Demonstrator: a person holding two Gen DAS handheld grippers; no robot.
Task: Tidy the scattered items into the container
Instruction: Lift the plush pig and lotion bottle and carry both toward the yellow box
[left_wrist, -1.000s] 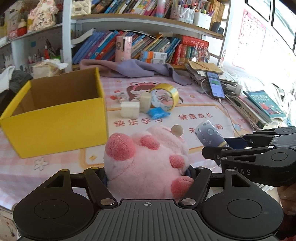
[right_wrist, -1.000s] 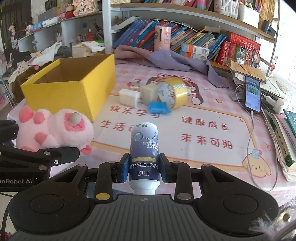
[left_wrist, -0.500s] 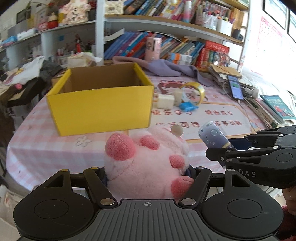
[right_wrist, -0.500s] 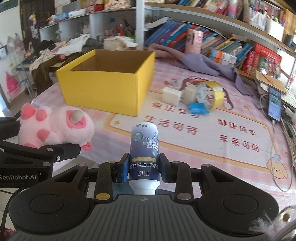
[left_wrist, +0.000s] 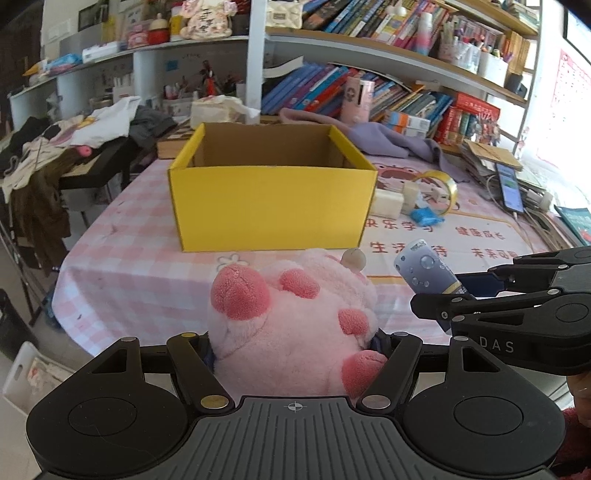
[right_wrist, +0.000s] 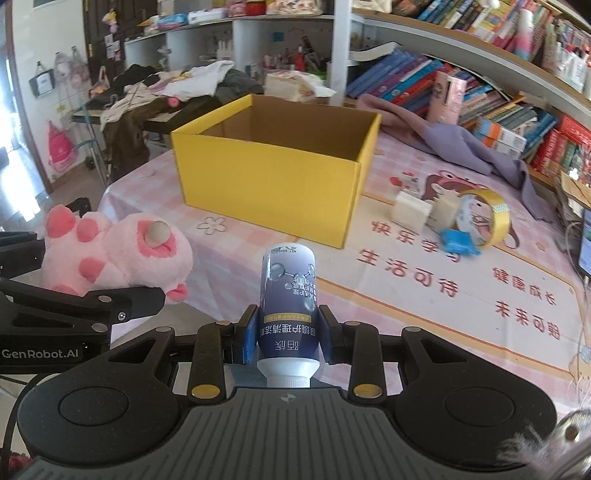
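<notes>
Two claws are carrying loads: your left claw (left_wrist: 295, 343) is pinching the pink plush toy (left_wrist: 291, 325), and your right claw (right_wrist: 288, 332) is clamping the blue bottle (right_wrist: 288, 295) near its white cap. Both are hanging before the yellow cardboard box (left_wrist: 269, 203) on the desk (left_wrist: 147, 266).

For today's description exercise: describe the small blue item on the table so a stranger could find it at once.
Start at the open yellow cardboard box on the pink checked tablecloth. To its right sits a cluster with two cream blocks and a yellow tape roll. The crumpled bright blue packet lies in front, the only blue thing there.
</notes>
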